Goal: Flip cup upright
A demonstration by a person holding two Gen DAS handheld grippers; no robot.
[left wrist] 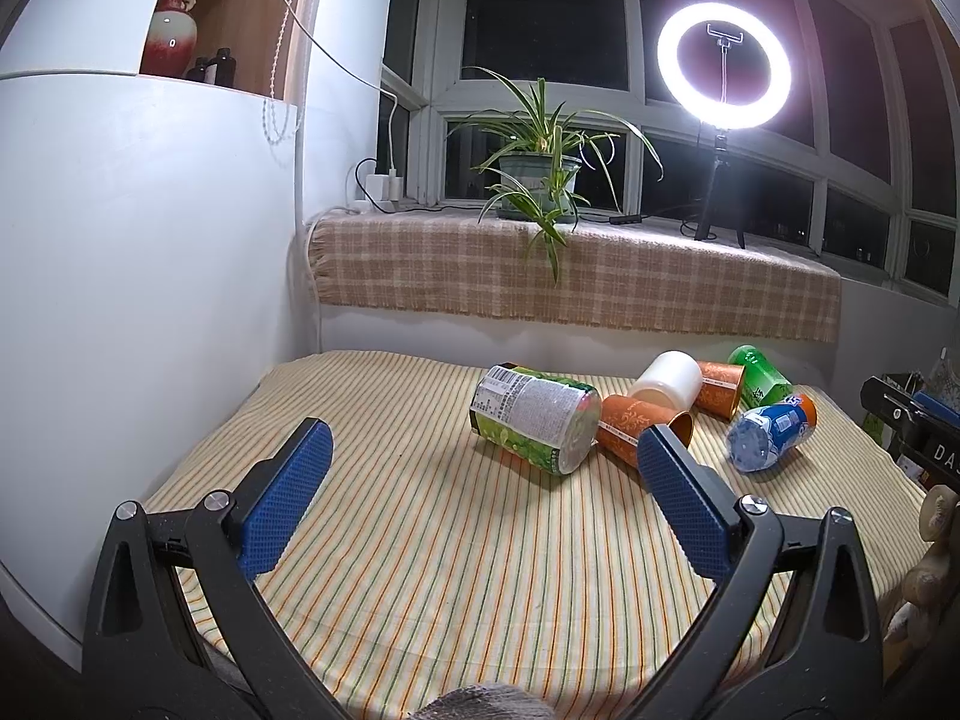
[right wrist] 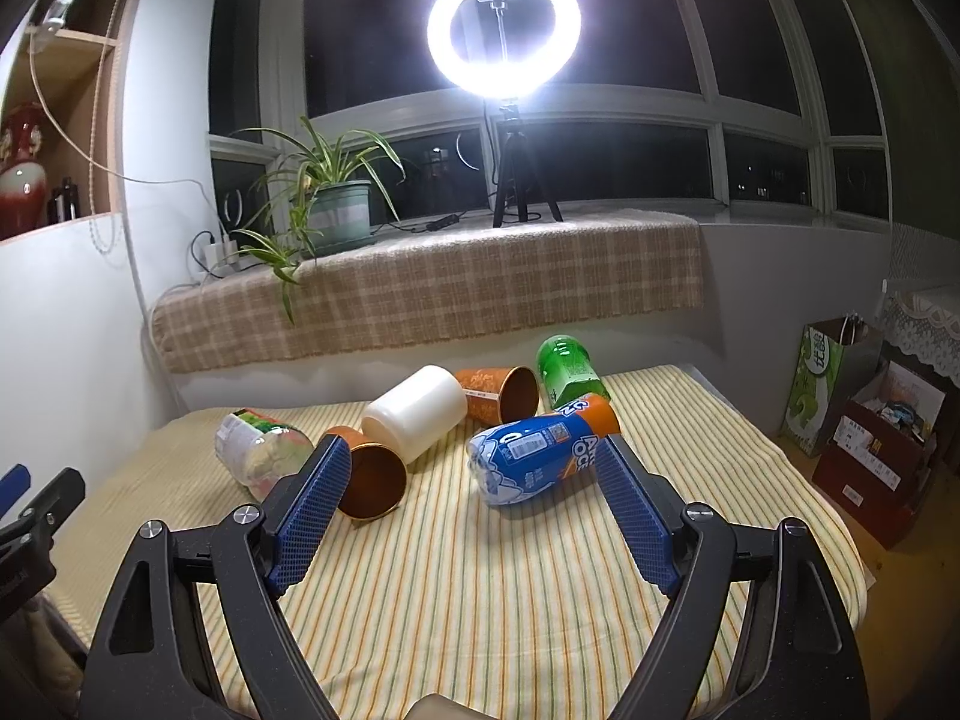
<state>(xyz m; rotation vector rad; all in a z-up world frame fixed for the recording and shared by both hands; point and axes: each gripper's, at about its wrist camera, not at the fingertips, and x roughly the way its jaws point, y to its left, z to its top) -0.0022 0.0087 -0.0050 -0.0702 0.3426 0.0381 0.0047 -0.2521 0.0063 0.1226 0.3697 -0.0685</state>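
Several cups lie on their sides on the striped table. A near orange cup (left wrist: 633,425) (right wrist: 373,479) lies with its mouth toward me. A white cup (left wrist: 667,381) (right wrist: 417,414) and a second orange cup (left wrist: 718,387) (right wrist: 499,394) lie behind it. A blue and orange cup (left wrist: 771,429) (right wrist: 537,455), a green cup (left wrist: 759,373) (right wrist: 567,367) and a large green-labelled cup (left wrist: 534,417) (right wrist: 258,453) also lie tipped. My left gripper (left wrist: 483,453) is open and empty, short of the cups. My right gripper (right wrist: 474,471) is open and empty, just before the blue cup.
The striped cloth (left wrist: 420,540) covers the table against a white wall on the left. A checked cloth ledge (right wrist: 420,294) holds a potted plant (left wrist: 537,174) and a ring light on a tripod (right wrist: 504,30). Boxes and a bag (right wrist: 870,420) stand on the floor to the right.
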